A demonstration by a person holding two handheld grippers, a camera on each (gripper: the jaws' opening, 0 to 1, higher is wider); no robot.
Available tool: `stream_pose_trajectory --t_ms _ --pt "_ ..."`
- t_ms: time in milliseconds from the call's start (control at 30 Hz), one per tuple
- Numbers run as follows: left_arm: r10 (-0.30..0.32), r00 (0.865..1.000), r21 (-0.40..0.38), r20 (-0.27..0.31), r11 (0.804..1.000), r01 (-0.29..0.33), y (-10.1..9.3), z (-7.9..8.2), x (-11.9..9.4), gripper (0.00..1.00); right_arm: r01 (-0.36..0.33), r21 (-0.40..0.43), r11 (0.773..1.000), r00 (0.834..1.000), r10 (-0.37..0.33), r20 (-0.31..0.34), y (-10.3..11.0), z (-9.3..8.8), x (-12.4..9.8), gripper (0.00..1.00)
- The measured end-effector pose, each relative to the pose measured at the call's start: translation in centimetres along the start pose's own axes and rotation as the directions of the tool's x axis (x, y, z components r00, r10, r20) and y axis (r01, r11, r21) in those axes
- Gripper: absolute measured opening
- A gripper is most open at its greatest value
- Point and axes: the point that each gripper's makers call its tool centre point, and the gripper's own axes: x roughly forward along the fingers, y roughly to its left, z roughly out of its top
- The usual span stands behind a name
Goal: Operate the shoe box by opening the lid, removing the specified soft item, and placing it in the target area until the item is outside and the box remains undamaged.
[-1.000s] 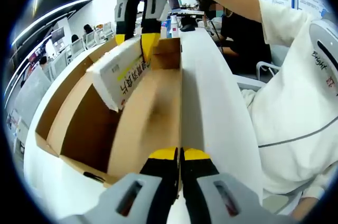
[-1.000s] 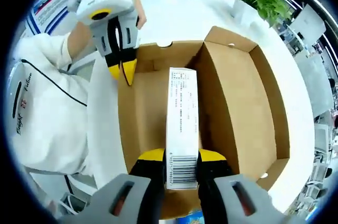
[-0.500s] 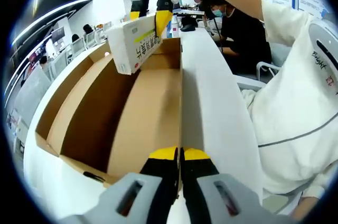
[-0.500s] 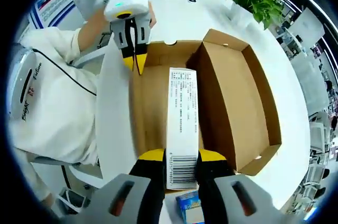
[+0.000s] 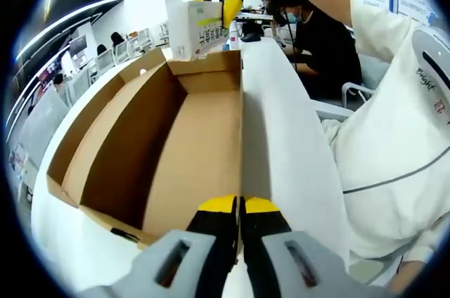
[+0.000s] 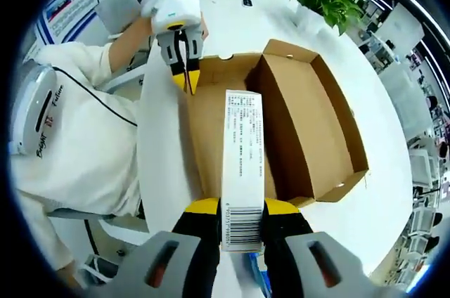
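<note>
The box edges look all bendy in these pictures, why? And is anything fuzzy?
In the left gripper view the fisheye lens bows the cardboard box walls outward, and the people far behind look soft. In the right gripper view the box curves too, while the white pack in the right tool stays sharp, its print readable; the left tool is clear.

The shoe box [image 6: 309, 136] is brown cardboard, open, its interior bare, resting on a white tabletop [image 6: 394, 143] with its lid [image 6: 163, 164] folded out flat along one long side. The soft item, a white rectangular pack [image 6: 242, 171] printed with text and a barcode, is raised clear above the box [image 5: 162, 143].
</note>
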Motion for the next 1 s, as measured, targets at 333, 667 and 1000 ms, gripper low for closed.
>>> stream_pose_trajectory --t_ms 333,667,1000 --pt "-0.006 1.0 -0.003 -0.002 1.0 0.006 0.0 0.0 0.0 0.01 -0.001 -0.069 0.998 1.0 0.0 -0.024 1.4 -3.2 -1.5 0.2" --pt "-0.005 1.0 -0.004 -0.002 1.0 0.005 0.0 0.0 0.0 0.01 0.001 -0.045 0.999 0.998 -0.003 -0.061 1.9 -7.1 -2.7 0.2" --pt "-0.003 1.0 -0.002 -0.001 1.0 0.003 0.1 0.0 0.0 0.01 -0.006 -0.029 1.0 0.993 0.002 -0.121 2.7 -11.7 -3.5 0.2"
